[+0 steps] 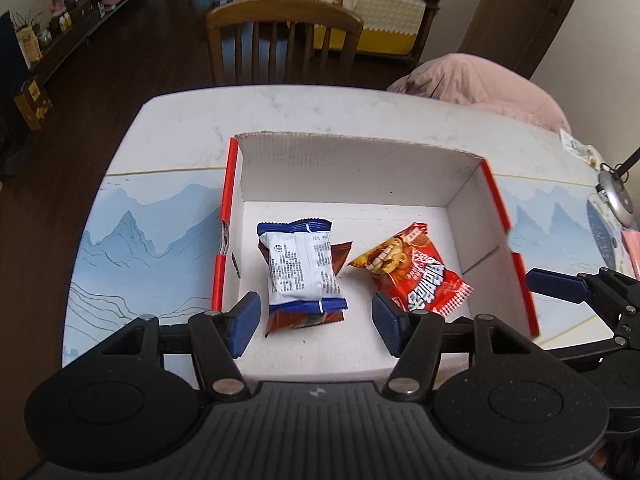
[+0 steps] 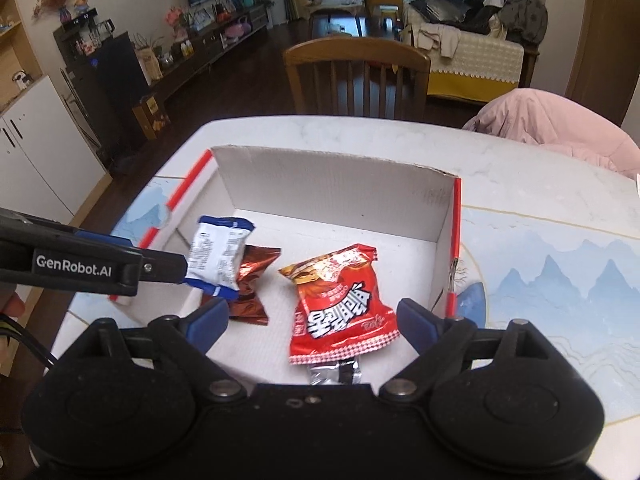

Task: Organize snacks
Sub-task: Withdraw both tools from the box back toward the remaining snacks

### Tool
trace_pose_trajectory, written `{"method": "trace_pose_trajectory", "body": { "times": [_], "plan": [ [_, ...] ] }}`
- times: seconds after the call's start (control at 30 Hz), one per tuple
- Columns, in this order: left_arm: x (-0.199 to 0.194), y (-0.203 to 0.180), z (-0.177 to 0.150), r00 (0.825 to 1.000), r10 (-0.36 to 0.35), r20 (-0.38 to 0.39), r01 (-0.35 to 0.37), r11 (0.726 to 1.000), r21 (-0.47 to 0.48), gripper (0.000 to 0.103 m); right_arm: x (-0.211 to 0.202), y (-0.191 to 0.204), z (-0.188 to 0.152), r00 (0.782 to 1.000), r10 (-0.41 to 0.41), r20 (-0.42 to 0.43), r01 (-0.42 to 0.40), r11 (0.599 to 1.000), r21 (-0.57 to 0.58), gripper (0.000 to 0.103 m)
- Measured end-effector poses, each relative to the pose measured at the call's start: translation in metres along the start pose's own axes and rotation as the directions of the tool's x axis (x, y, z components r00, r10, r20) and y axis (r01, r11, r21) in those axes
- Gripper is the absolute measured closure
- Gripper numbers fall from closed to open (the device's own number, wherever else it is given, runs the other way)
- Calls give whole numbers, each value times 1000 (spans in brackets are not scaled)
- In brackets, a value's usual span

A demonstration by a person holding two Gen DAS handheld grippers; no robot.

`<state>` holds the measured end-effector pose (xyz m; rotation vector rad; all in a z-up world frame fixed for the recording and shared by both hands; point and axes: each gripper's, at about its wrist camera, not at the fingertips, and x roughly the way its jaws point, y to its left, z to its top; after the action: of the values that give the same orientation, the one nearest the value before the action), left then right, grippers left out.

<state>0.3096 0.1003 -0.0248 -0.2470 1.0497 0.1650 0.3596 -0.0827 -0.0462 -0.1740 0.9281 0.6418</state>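
A white cardboard box with red edges (image 1: 468, 200) (image 2: 440, 216) stands on the table. In it lie a white-and-blue snack packet (image 1: 302, 266) (image 2: 218, 254) on top of a brown foil packet (image 1: 304, 318) (image 2: 250, 282), and a red snack packet (image 1: 416, 272) (image 2: 340, 304). A silver packet (image 2: 334, 372) pokes out under the red one. My left gripper (image 1: 314, 320) is open over the box, its fingers either side of the white-and-blue packet. My right gripper (image 2: 310, 316) is open over the red packet.
The table (image 1: 172, 128) has a marble top and a blue mountain-print mat (image 2: 560, 280). A wooden chair (image 1: 284, 46) stands at the far side. A pink garment (image 1: 480, 80) lies at the back right. Small items (image 1: 612, 196) sit at the right edge.
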Motion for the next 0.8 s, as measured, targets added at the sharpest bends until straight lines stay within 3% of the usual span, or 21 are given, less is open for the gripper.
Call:
{"method": "trace_pose_trajectory", "body": {
  "times": [0.53,0.63,0.8],
  "plan": [
    [-68,-4,-54,993,-53,110,49,998,34,42,-67,24,-34,993,43,111,-41,999,-12,12],
    [-79,-3,-66,990,-66,128,61,997,39,42,-78,27,-43,990,46,133,-44,999,-18,6],
    [-95,4,-87,983,-64,170,61,998,25,30,-93,32,-61,987,55,152,-51,998,-30,5]
  ]
}}
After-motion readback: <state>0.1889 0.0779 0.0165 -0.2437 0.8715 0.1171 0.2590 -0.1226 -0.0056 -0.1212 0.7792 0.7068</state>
